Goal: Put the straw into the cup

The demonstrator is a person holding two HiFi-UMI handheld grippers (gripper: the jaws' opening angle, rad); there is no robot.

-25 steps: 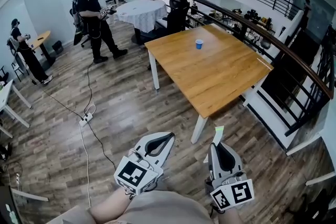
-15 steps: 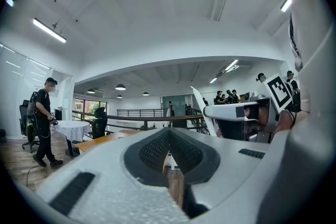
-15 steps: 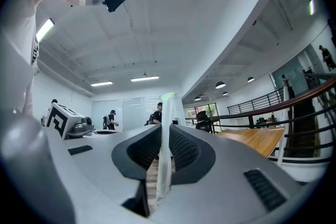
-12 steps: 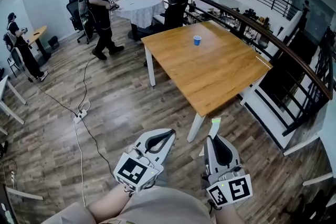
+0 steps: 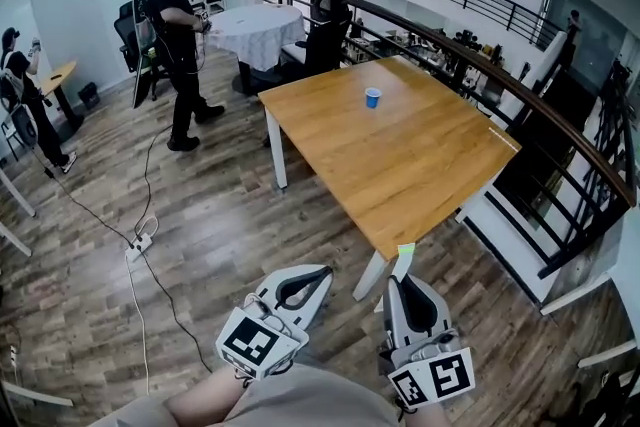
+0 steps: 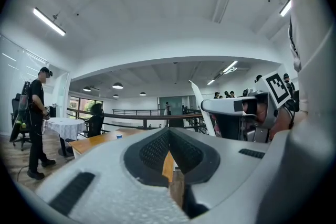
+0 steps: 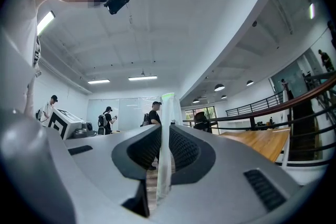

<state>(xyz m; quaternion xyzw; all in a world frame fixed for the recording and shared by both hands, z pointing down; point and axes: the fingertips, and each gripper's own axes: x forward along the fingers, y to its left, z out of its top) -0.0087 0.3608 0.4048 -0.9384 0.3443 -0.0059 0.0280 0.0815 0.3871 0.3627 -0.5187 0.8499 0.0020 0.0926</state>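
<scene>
A small blue cup [image 5: 372,97] stands on the far part of a wooden table [image 5: 400,165] ahead of me; it also shows tiny as the cup [image 6: 119,136] in the left gripper view. My right gripper [image 5: 404,281] is held low near my body, shut on a white wrapped straw [image 5: 404,261] with a green tip that sticks up beyond the jaws. In the right gripper view the straw [image 7: 166,139] runs upright between the jaws of the right gripper [image 7: 165,165]. My left gripper [image 5: 318,275] is beside it, its jaws together with nothing in them, as the left gripper [image 6: 169,150] also shows.
A person in black [image 5: 176,35] stands left of the table, another person [image 5: 20,85] at the far left. A cable and power strip [image 5: 137,243] lie on the floor. A white-clothed round table [image 5: 255,20], a chair [image 5: 325,27], a railing [image 5: 520,85] and stairs [image 5: 530,215] border the table.
The table and cup have come closer and sit more central in the head view. The person in black has walked a little left. Both grippers keep their hold and posture.
</scene>
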